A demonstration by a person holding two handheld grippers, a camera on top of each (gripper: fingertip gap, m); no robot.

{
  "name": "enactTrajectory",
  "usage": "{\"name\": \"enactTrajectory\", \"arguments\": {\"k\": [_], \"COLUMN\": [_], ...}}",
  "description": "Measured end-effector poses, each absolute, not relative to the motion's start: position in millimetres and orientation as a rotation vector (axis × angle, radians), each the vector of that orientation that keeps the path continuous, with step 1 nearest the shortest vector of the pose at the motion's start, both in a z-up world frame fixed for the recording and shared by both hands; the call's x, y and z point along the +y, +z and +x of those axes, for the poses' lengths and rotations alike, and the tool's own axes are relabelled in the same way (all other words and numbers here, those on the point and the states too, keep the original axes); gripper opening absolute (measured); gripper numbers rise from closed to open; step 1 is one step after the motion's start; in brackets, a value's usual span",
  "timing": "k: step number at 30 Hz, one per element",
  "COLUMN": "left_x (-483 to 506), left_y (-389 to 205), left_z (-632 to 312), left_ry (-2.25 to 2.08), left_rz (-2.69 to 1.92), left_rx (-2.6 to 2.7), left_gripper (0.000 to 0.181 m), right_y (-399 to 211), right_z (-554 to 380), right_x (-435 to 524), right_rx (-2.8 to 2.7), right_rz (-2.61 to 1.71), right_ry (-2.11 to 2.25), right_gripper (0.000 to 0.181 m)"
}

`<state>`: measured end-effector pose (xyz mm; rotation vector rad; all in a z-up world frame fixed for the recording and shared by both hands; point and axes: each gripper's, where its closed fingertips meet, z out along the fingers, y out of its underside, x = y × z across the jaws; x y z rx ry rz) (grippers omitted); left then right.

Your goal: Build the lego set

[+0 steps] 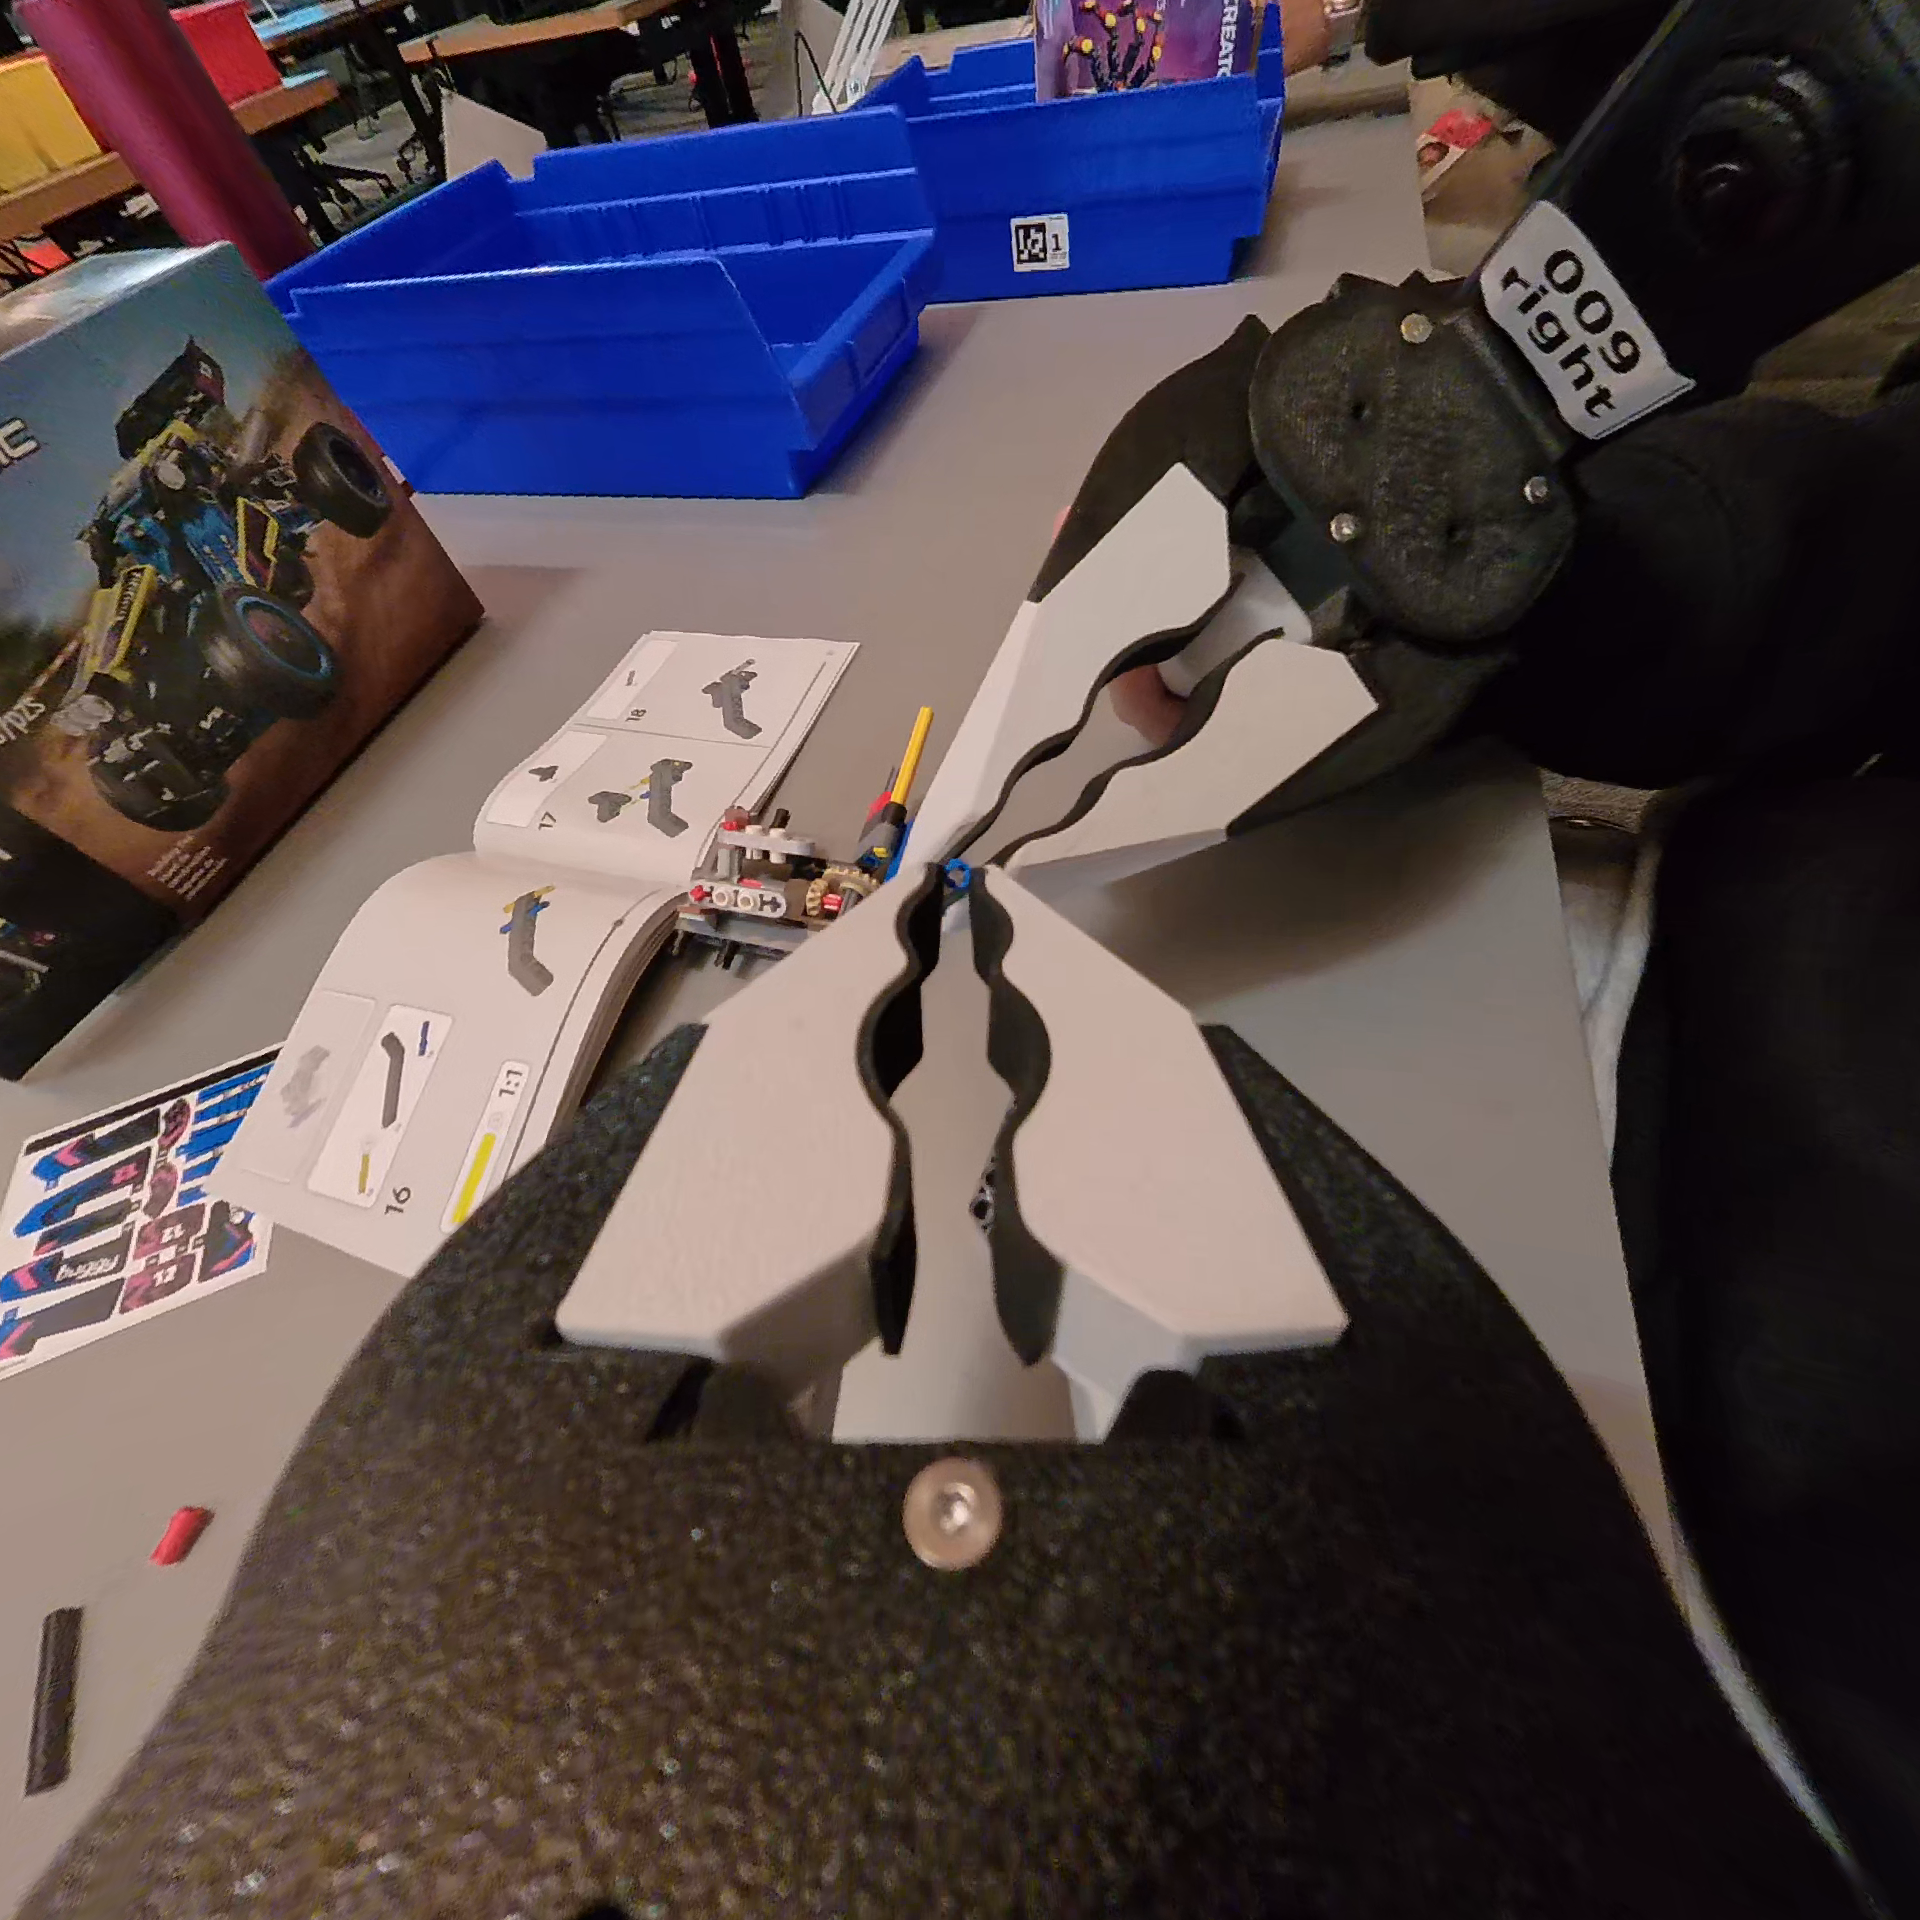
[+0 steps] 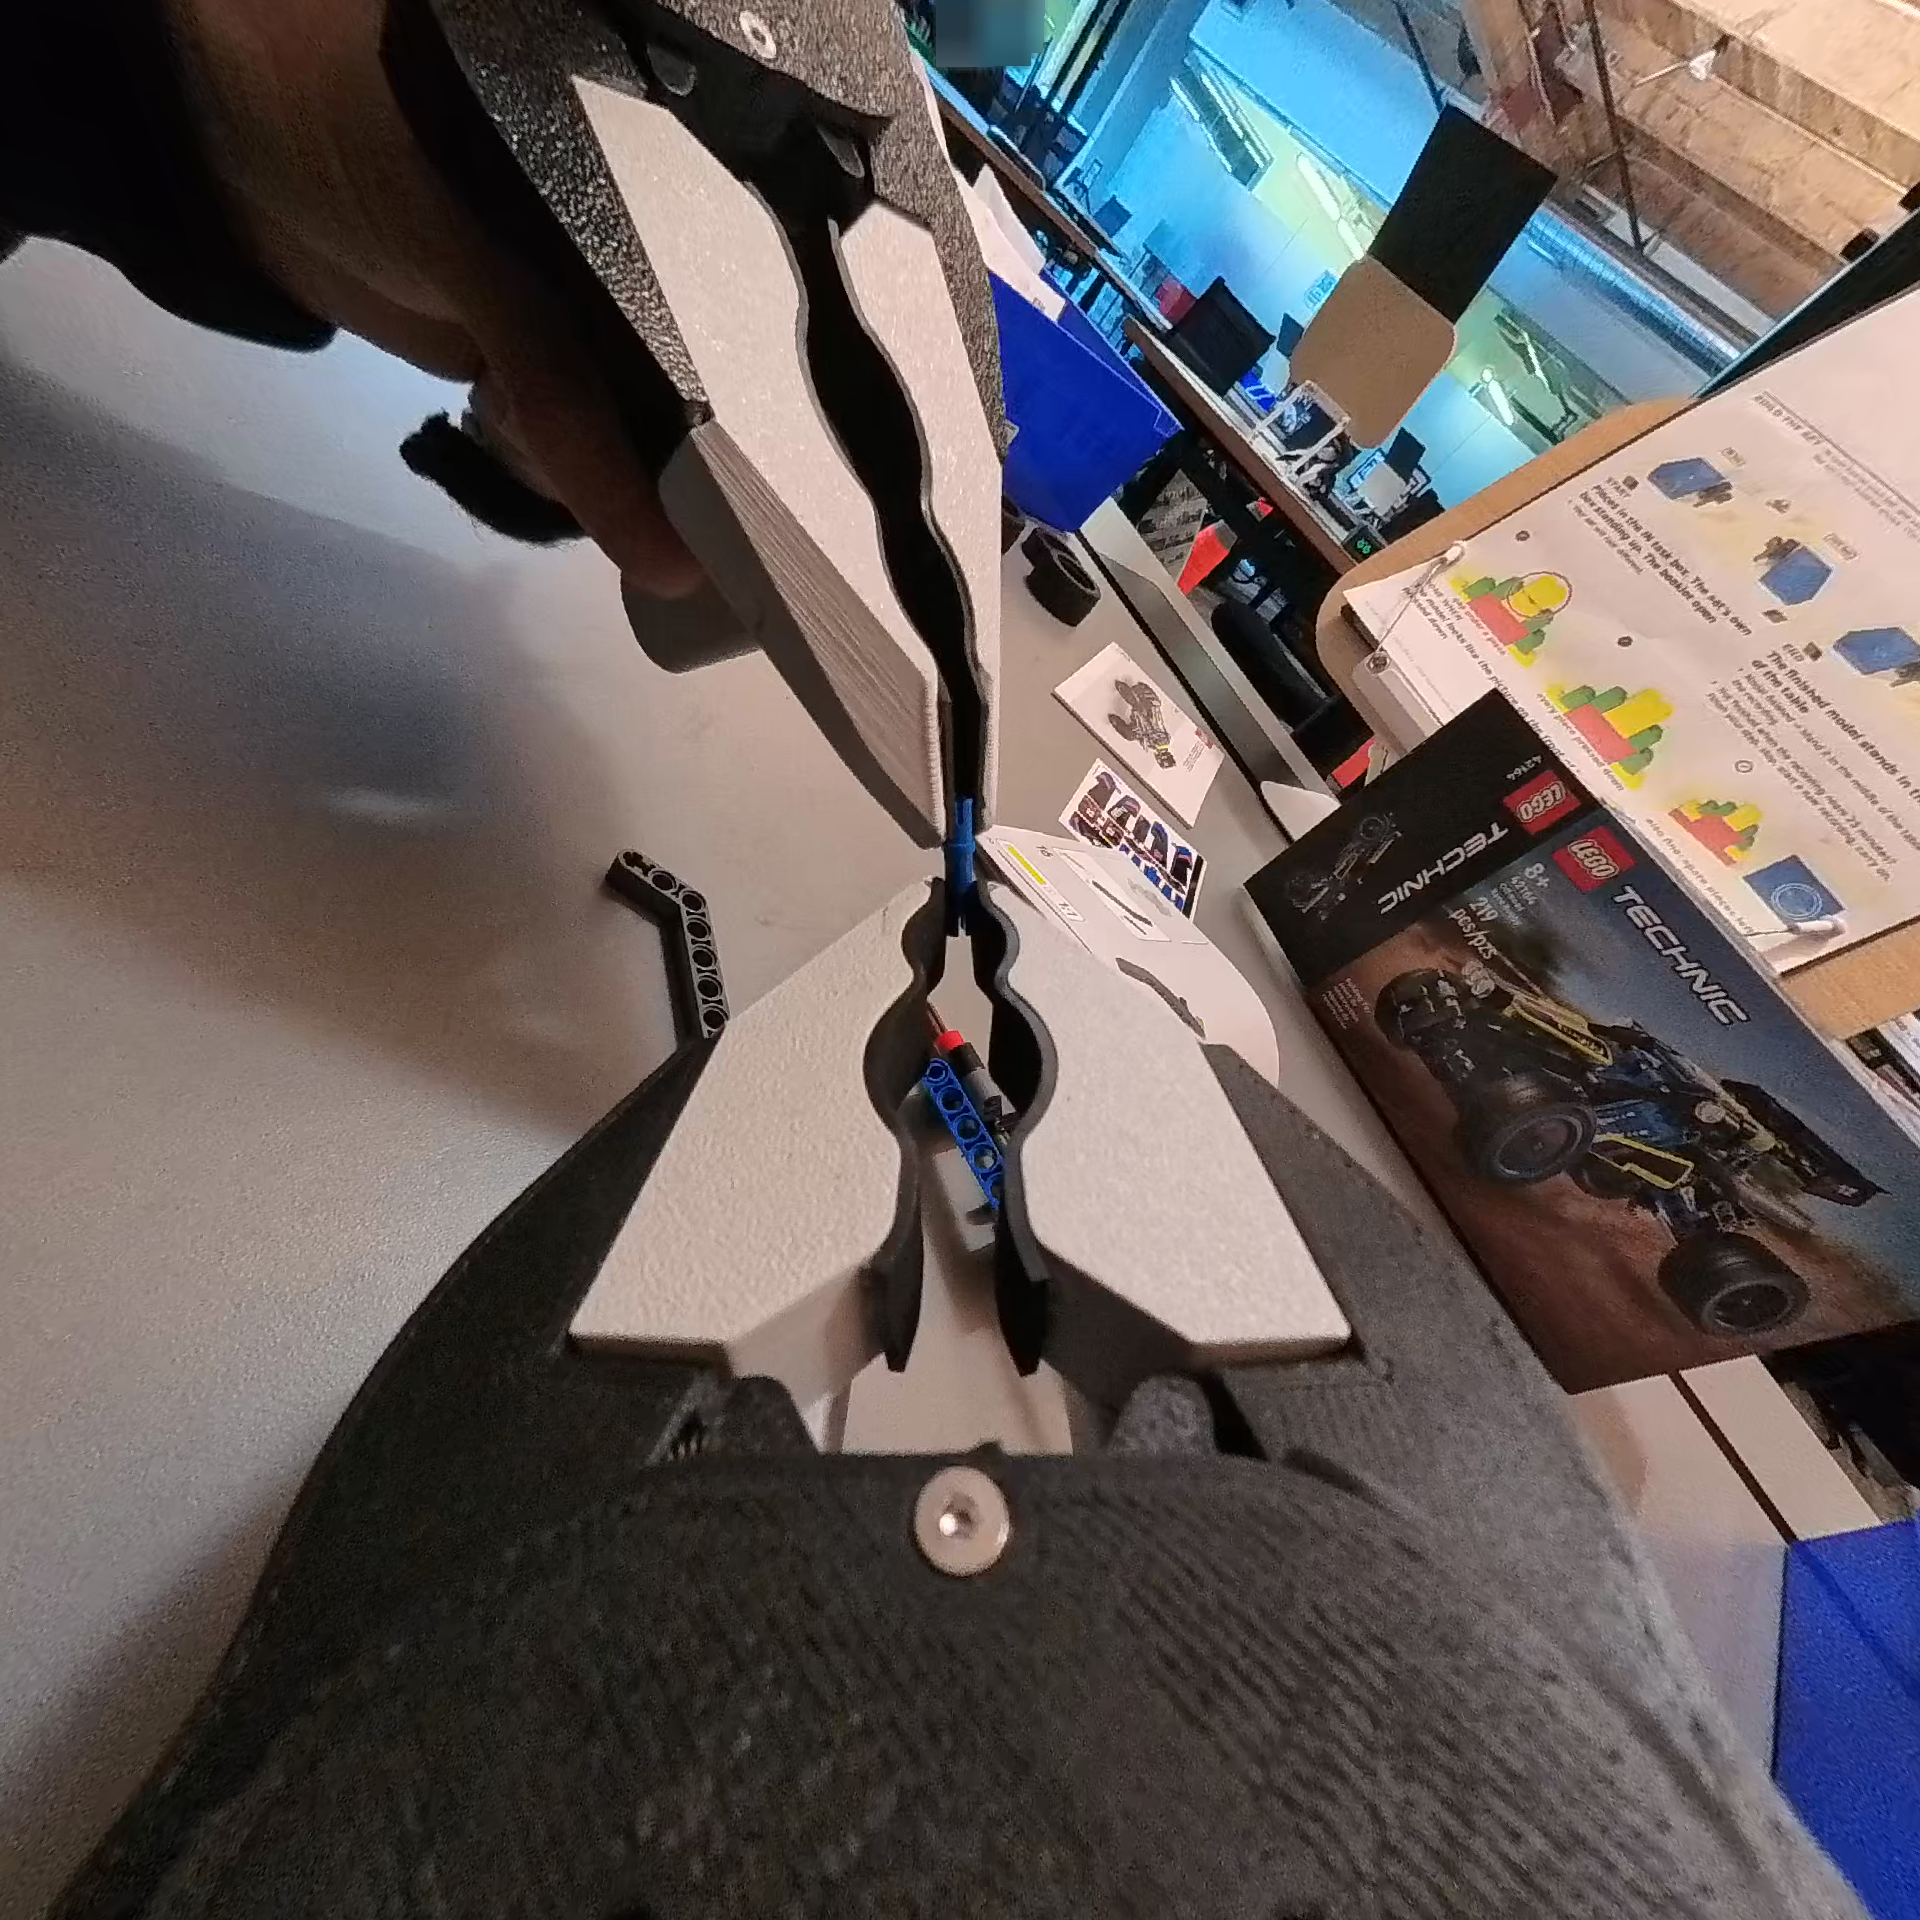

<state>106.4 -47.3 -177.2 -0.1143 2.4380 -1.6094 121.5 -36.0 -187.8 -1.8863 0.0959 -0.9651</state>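
Note:
A small blue pin (image 1: 957, 876) is pinched between the tips of both grippers, just above the grey table. My left gripper (image 1: 948, 891) is shut on one end of it. My right gripper (image 1: 938, 858) reaches in from the upper right, shut on the other end. In the right wrist view the blue pin (image 2: 962, 860) spans from my right gripper (image 2: 962, 920) up to my left gripper (image 2: 958, 821). The partly built model (image 1: 774, 885) lies on the table just behind the tips, and shows through the finger gap in the right wrist view (image 2: 961, 1127).
An open instruction booklet (image 1: 582, 883) lies beside the model. The set's box (image 1: 187, 582) stands at the left with a sticker sheet (image 1: 125, 1195) in front. Blue bins (image 1: 644, 332) stand at the back. A black angled beam (image 2: 675, 935), a red piece (image 1: 182, 1536) and a black piece (image 1: 52, 1694) lie loose. The tips of both grippers are at nearly the same place.

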Motion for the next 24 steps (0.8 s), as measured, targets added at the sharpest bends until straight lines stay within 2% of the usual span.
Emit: {"name": "enactTrajectory", "arguments": {"k": [24], "left_x": [-47], "left_y": [-184], "left_z": [105], "left_ry": [-1.58], "left_rz": [-0.194], "left_rx": [2.457], "left_gripper": [0.002], "right_y": [-197], "right_z": [119], "right_x": [-34], "right_rx": [0.059], "right_rz": [-1.916], "right_ry": [-0.965], "right_gripper": [0.001]}}
